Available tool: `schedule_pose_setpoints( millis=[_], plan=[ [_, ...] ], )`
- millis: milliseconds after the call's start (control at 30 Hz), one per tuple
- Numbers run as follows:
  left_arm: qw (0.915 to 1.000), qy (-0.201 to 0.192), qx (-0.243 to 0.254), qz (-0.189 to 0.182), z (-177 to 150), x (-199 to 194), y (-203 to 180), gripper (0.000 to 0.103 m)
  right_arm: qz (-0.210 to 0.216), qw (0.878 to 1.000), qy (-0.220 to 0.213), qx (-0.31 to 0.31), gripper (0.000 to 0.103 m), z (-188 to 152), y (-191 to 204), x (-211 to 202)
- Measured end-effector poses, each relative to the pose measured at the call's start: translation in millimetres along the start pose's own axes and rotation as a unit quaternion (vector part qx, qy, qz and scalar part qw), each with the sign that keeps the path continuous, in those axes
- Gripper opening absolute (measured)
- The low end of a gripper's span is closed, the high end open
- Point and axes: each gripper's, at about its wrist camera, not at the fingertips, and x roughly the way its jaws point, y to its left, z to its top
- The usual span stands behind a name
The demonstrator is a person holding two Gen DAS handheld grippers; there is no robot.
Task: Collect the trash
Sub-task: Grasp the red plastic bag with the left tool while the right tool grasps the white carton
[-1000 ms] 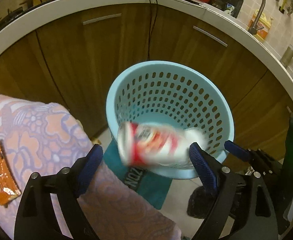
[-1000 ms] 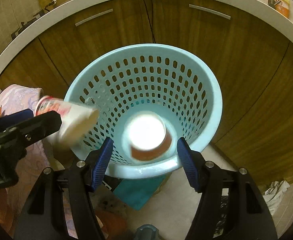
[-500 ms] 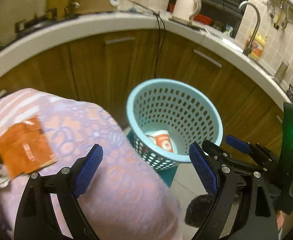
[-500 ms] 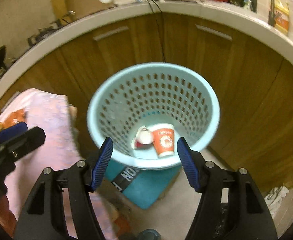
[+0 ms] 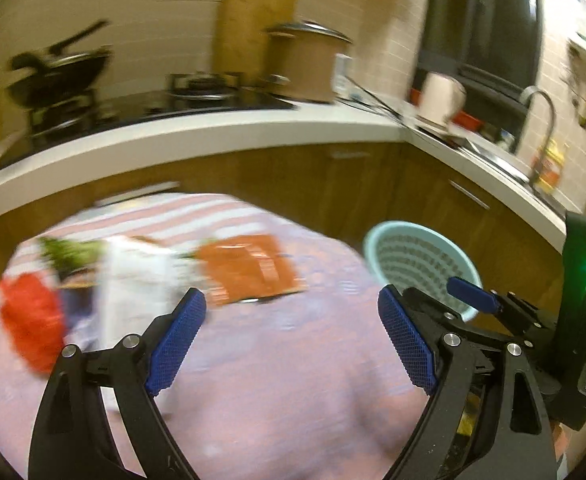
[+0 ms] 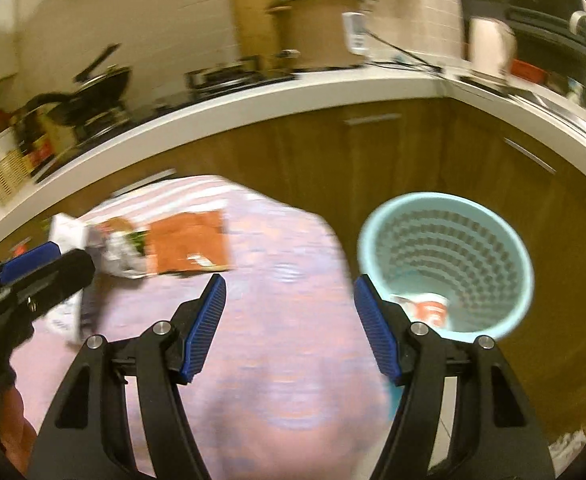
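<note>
Left gripper (image 5: 289, 332) and right gripper (image 6: 289, 320): fingers spread, empty, above the pink-clothed surface (image 6: 285, 360). Orange wrapper (image 6: 189, 246) far left among trash; cups (image 6: 429, 310) inside blue basket (image 6: 521, 280), right.

One light-blue basket (image 6: 449, 216) is counted, at 3 o'clock in the right wrist view. Two cups are seen inside it: one orange cup (image 6: 433, 310), one white cup (image 6: 401, 300) at its 9 o'clock. One orange packet (image 5: 253, 268) is counted on the cloth, one red wrapper (image 5: 29, 320) at 9 o'clock, one white wrapper (image 5: 133, 280) between. Further blurred scraps cannot be counted.
</note>
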Motion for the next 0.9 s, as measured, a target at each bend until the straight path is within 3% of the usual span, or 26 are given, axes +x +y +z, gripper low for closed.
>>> schedule_pose_setpoints(
  millis=[233, 300, 533, 700, 900],
  plan=[
    [0.9946, -0.027, -0.068, 0.074, -5, -47, 88, 0.088, 0.050, 0.998, 0.000, -0.040, 0.063, 4, 71, 1],
    [0.9889, -0.032, -0.096, 0.109, -8, -56, 119, 0.091, 0.063, 0.997, -0.001, -0.049, 0.063, 3, 88, 1],
    [0.9691, -0.018, -0.190, 0.156, -24, -53, 205, 0.092, 0.098, 0.993, 0.003, -0.068, 0.063, 1, 144, 17],
    [0.9651, 0.009, -0.220, 0.142, -24, -26, 233, 0.092, 0.121, 0.992, 0.028, -0.036, 0.070, 0, 156, 37],
    [0.9660, 0.033, -0.219, 0.133, -21, 10, 232, 0.092, 0.120, 0.991, 0.045, -0.028, 0.072, -1, 165, 54]
  ],
)
